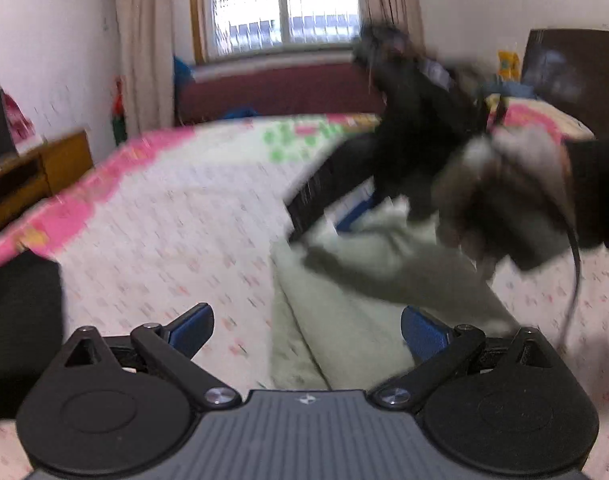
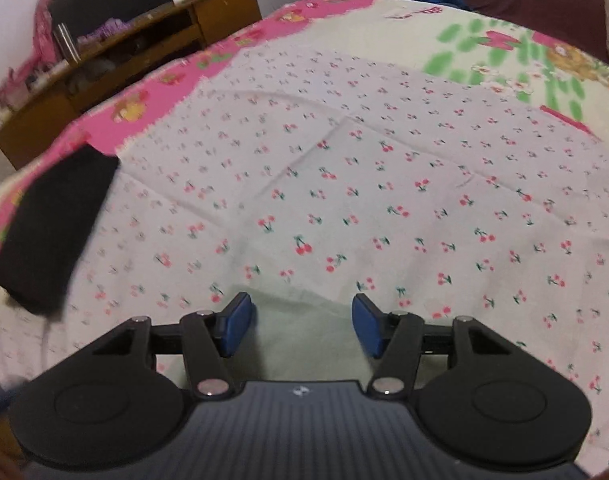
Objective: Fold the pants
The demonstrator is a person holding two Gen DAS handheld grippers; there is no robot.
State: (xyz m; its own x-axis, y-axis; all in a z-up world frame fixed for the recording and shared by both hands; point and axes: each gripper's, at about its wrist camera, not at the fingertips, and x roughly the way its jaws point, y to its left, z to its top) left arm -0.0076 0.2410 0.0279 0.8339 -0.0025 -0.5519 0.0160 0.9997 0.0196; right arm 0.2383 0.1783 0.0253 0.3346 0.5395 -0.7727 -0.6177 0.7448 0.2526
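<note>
Pale green pants [image 1: 368,280] lie in a long folded strip on the cherry-print bedsheet [image 1: 164,220]. My left gripper [image 1: 306,332] is open wide, its blue pads either side of the strip's near end and not pressing it. In the left wrist view my right gripper [image 1: 332,216] is blurred, held by a hand [image 1: 504,200], and hangs over the far part of the pants. In the right wrist view the right gripper [image 2: 302,324] is open, and an edge of the pants [image 2: 304,336] lies on the sheet [image 2: 364,168] below the gap between its pads.
A flat black cloth [image 2: 52,224] lies at the bed's left edge, on the pink border [image 2: 152,92]. A wooden desk [image 2: 144,40] stands beyond that edge. A maroon bench [image 1: 280,92] sits under the window [image 1: 284,4]. A cable [image 1: 576,272] hangs from the right hand.
</note>
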